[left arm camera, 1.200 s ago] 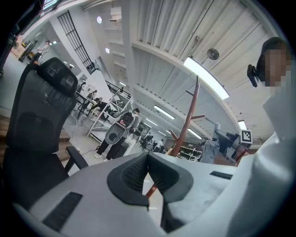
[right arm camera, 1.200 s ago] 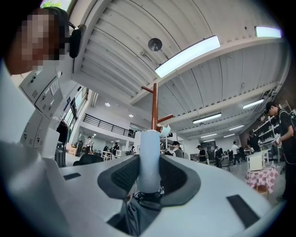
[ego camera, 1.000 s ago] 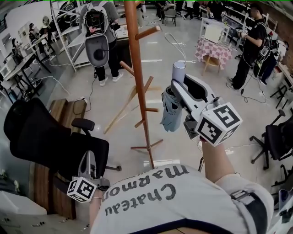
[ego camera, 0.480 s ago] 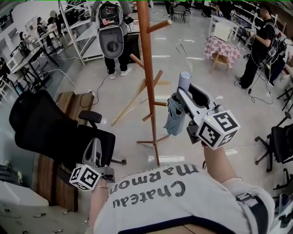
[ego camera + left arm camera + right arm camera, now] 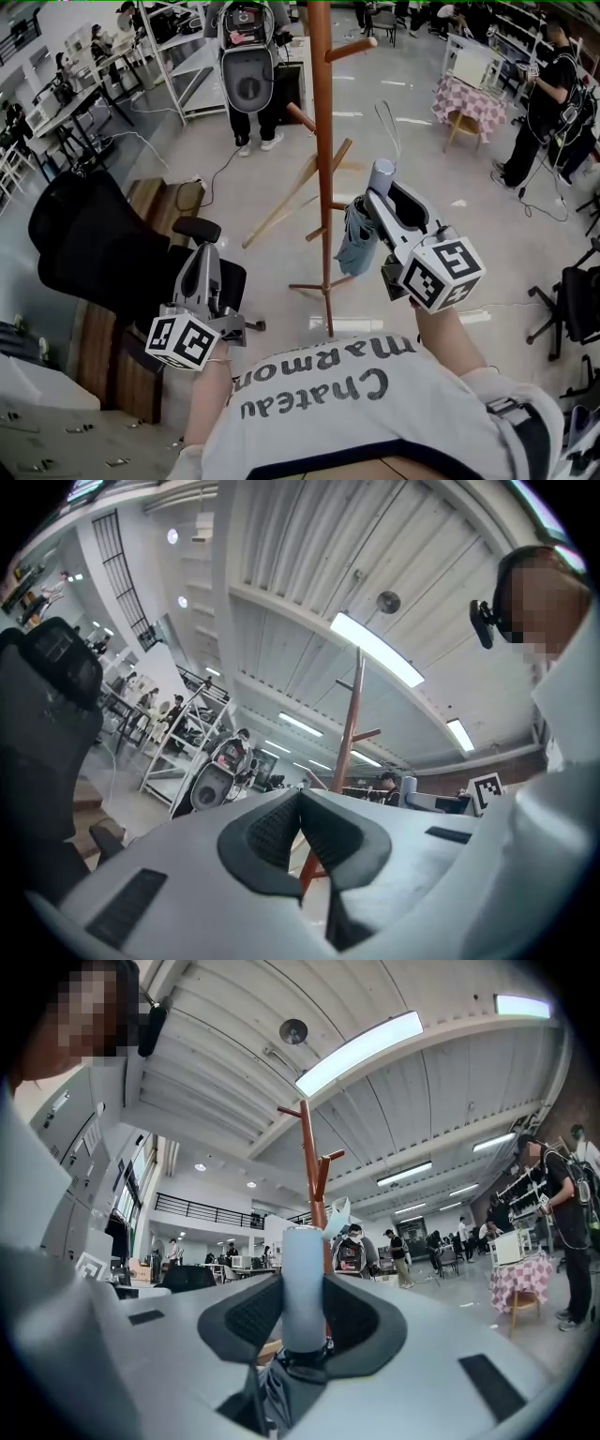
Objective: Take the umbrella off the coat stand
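The right gripper point(image 5: 379, 194) is clamped on the pale blue handle of the folded umbrella point(image 5: 357, 240). In the right gripper view the cylindrical handle point(image 5: 303, 1279) stands upright between the two dark pads, which press on it from either side, and the grey canopy hangs below the jaws. The umbrella is held in the air just right of the coat stand point(image 5: 322, 141), near its lower pegs; whether it touches a peg cannot be told. The left gripper point(image 5: 202, 258) is empty. The left gripper view shows its pad tips point(image 5: 300, 803) meeting, with only the stand's pole point(image 5: 349, 726) visible beyond them.

The stand is a reddish-brown wooden pole with angled pegs and splayed feet, set on a pale, glossy floor point(image 5: 441, 225) crossed by loose cables. A black office chair point(image 5: 89, 248) sits at the left, partly over a strip of brown wooden boards point(image 5: 141, 202). Metal shelving point(image 5: 183, 52) lines the far left, and a small table with a checked cloth point(image 5: 466, 103) stands at the upper right. A standing person point(image 5: 249, 66) is behind the stand; another point(image 5: 553, 89) is at the right edge. Overhead, a ribbed white ceiling carries long strip lights point(image 5: 359, 1051).
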`<action>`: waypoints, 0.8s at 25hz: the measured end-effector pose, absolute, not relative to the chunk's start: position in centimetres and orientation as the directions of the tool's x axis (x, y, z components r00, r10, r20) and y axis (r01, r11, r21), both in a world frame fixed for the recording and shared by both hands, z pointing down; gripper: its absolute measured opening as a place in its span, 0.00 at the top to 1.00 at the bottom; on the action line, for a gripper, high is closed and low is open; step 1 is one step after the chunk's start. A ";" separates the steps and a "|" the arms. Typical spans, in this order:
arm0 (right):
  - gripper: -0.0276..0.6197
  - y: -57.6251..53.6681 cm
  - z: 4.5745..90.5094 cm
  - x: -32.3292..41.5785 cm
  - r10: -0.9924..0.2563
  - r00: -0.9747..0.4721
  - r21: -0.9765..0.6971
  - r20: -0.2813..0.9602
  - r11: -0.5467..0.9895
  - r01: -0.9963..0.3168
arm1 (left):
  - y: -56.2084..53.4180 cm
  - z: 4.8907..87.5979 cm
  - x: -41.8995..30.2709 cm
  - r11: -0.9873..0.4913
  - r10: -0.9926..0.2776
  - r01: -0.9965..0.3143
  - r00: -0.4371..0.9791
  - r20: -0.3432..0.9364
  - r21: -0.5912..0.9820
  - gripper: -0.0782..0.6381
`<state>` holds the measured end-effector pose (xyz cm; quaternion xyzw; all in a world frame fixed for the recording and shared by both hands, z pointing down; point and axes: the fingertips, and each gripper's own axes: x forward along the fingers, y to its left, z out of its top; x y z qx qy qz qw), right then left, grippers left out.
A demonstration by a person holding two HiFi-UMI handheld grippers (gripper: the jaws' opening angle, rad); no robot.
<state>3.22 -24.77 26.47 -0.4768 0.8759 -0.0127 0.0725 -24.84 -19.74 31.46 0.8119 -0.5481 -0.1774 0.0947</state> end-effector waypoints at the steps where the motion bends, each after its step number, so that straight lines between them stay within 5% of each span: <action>1: 0.73 -24.6 26.4 3.1 -0.834 -0.539 -0.093 -0.116 0.549 -0.831 | -19.5 30.8 -24.2 -0.399 -0.915 -0.858 0.352 -0.197 0.323 0.86; 20: 0.73 -21.6 27.1 0.9 -0.815 -0.570 -0.070 -0.106 0.578 -0.813 | -16.4 29.4 -21.6 -0.493 -0.867 -0.842 0.454 -0.206 0.219 0.86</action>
